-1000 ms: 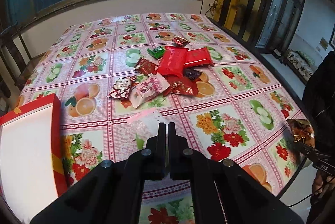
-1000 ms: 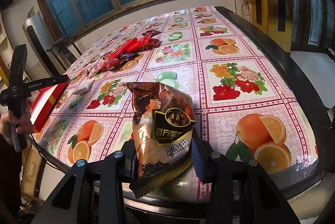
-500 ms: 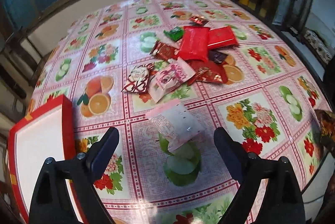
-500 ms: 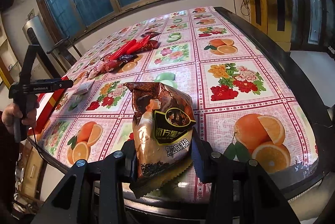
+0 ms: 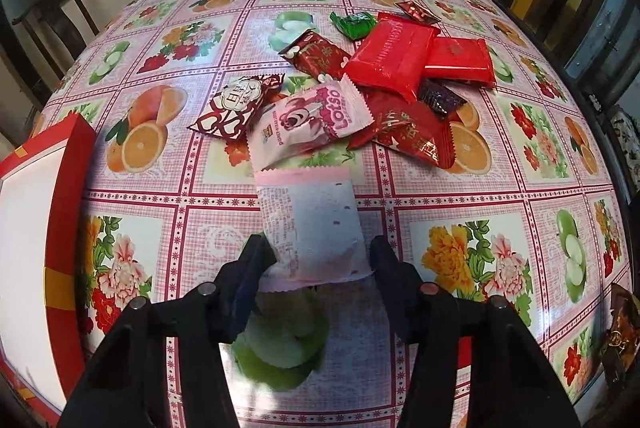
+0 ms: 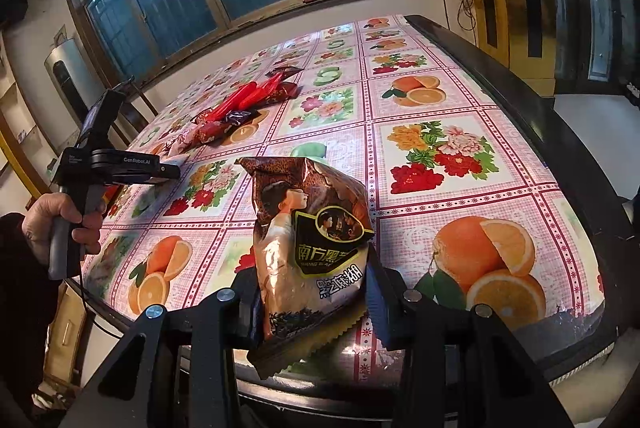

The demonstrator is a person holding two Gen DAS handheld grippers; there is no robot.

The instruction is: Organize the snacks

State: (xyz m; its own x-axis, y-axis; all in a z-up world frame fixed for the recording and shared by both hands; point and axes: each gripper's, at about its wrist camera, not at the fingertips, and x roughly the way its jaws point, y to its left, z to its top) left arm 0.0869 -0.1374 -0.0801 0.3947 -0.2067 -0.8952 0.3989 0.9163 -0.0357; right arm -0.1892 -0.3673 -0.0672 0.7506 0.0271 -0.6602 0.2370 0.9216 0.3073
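1. The pale pink packet [image 5: 316, 228] lay on the bench [image 5: 460, 195], between the spread fingers of the left claw [image 5: 320, 260].
2. The right claw [image 6: 312, 292] was clamped on a brown bag [image 6: 308, 240].
3. Next, I think, the left claw should squeeze the packet and carry it to the red box [image 5: 60, 228].

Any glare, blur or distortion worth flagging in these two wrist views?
Left wrist view: heavy fisheye bowing of the table; red box interior blown out white; white snack packet sharp between the left tongs. Right wrist view: glare on the brown snack bag in the right tongs; bright windows.
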